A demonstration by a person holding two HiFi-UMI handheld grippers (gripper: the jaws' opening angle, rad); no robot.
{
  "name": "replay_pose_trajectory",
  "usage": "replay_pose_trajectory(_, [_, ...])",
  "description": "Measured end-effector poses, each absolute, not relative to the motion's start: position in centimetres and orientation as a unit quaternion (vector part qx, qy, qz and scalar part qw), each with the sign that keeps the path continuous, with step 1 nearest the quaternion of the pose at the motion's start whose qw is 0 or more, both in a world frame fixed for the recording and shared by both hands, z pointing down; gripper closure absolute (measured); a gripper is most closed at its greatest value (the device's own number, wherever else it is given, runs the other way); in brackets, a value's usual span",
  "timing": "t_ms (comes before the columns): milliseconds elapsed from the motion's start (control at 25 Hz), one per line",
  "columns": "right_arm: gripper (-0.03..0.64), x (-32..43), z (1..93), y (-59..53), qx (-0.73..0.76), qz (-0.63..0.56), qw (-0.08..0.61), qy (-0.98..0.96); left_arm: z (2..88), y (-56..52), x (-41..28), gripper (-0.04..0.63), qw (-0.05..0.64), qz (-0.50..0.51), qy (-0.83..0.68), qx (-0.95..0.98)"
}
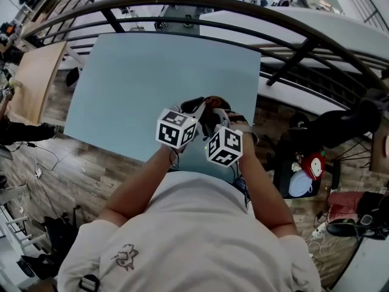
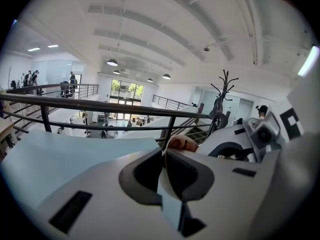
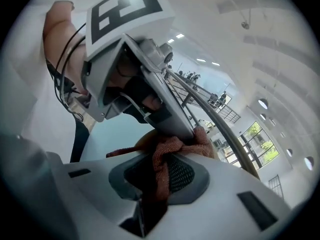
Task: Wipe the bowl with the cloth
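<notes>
Both grippers meet low over the near edge of the pale blue table (image 1: 152,78). My left gripper (image 1: 197,106) (image 2: 165,176) is shut on the thin rim of the bowl (image 2: 163,170), whose brownish edge (image 3: 142,140) also shows in the right gripper view. My right gripper (image 1: 219,111) (image 3: 157,184) is shut on the orange-brown cloth (image 3: 167,151). A bunch of that cloth (image 2: 182,143) lies against the bowl just past the left jaws. In the head view the marker cubes and hands hide most of the bowl and cloth.
A dark curved railing (image 1: 243,11) runs behind the table. A wooden table (image 1: 33,78) stands at the left. On the wood floor to the right lie bags and loose items (image 1: 307,175). The person's torso is against the table's near edge.
</notes>
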State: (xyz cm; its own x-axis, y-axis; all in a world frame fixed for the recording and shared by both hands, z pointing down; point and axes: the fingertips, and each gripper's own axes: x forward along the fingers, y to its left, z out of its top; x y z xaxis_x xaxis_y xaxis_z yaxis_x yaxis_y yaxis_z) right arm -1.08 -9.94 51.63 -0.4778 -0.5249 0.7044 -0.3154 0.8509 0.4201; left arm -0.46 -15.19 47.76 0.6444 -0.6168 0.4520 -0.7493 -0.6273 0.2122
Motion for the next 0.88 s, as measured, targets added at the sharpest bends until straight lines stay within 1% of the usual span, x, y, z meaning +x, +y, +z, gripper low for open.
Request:
replay_pose_trajectory(80, [0.544,-1.2,51.4,-9.4,0.241,-0.11,0.441,-0.857,47.7,-15.3,-0.8,0.561,0.188,0.172,-0.389,0.885])
replay_pose_trajectory(200, [0.545,-0.3,51.7,-8.8,0.238,-0.109,0.455,-0.851,47.9,-15.6,-1.4,0.562,0.182,0.176,-0.398,0.882])
replay_pose_trajectory(560, [0.543,3.6,50.5,-11.2,0.313,-0.123,0.479,-0.811,49.8,-15.6,-3.4,0.565,0.209,0.188,-0.409,0.868])
replay_pose_trajectory(760, [0.543,3.3,49.2,-12.7,0.341,-0.142,0.471,-0.801,49.6,-14.8,-2.2,0.565,0.222,0.184,-0.385,0.877])
replay_pose_trajectory(880, [0.543,2.0,49.3,-12.6,0.334,-0.154,0.469,-0.803,49.4,-14.1,-1.3,0.565,0.238,0.173,-0.368,0.882])
